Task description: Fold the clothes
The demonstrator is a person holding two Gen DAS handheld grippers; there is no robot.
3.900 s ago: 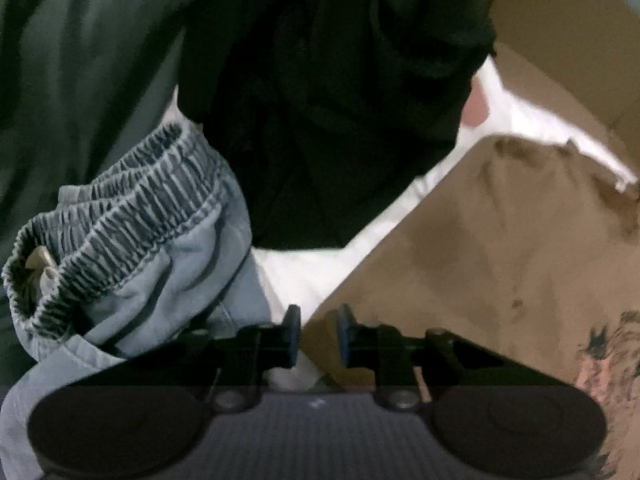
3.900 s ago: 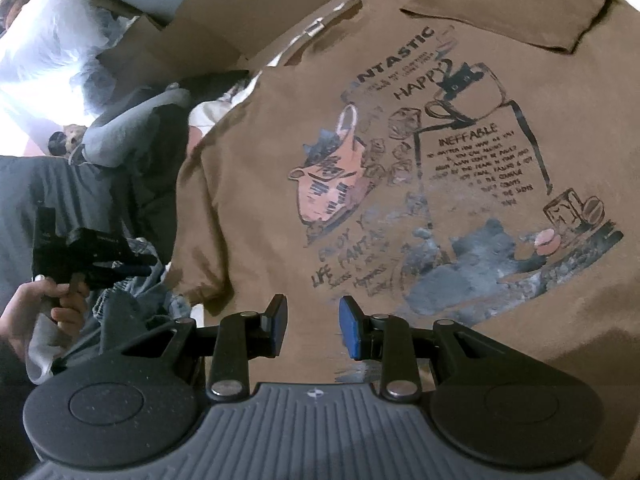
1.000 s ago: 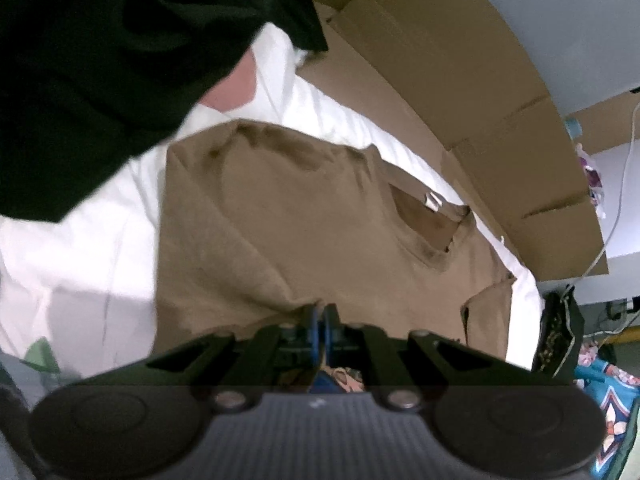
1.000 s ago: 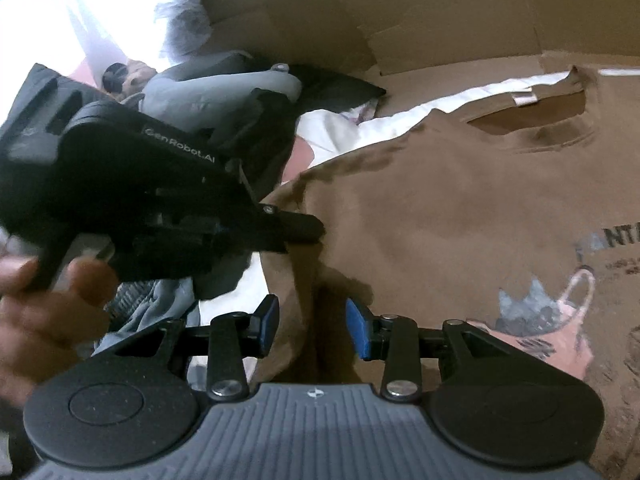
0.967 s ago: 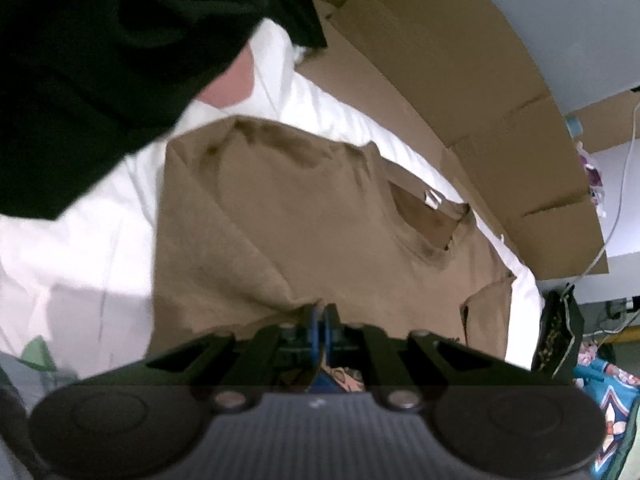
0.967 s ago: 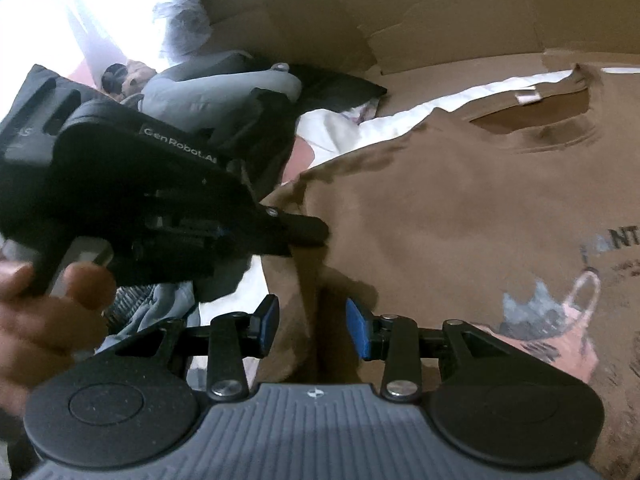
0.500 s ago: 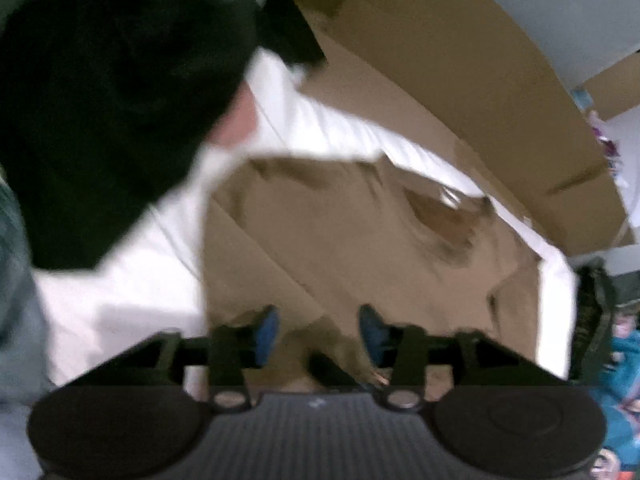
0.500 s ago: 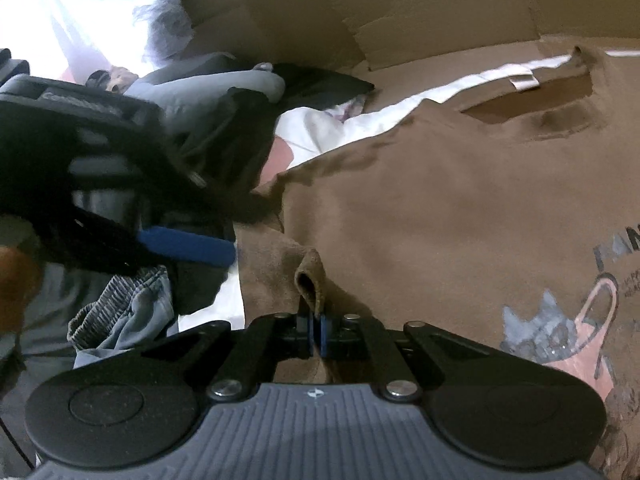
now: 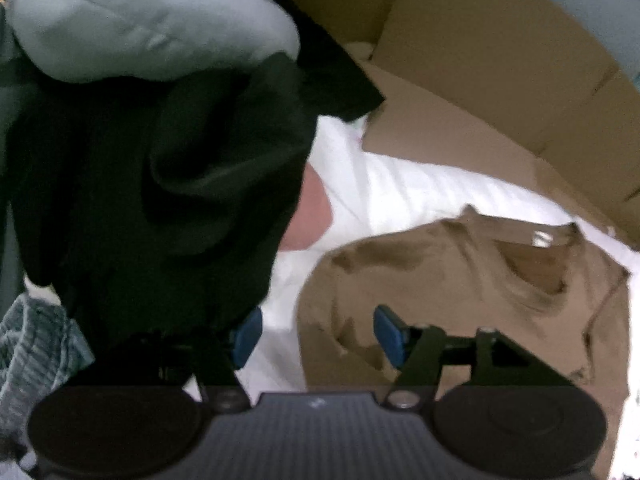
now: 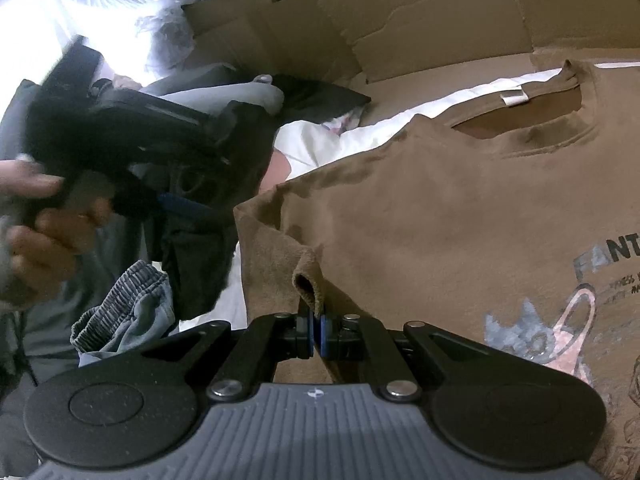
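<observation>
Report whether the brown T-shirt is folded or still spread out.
Mostly spread: the brown T-shirt lies flat, print up, neckline open; only its sleeve edge is bunched in the shut right gripper.

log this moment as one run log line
task: fold clothes | right gripper: shut on brown t-shirt sleeve edge | left gripper: opening, nothing between

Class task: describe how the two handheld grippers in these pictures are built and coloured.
Each gripper has a grey ribbed body, two round black discs, black linkage arms with silver pivot screws, and blue pads on its fingers: the right gripper, the left gripper. The left tool's black housing is blurred. No cables or sleeves are visible.
</observation>
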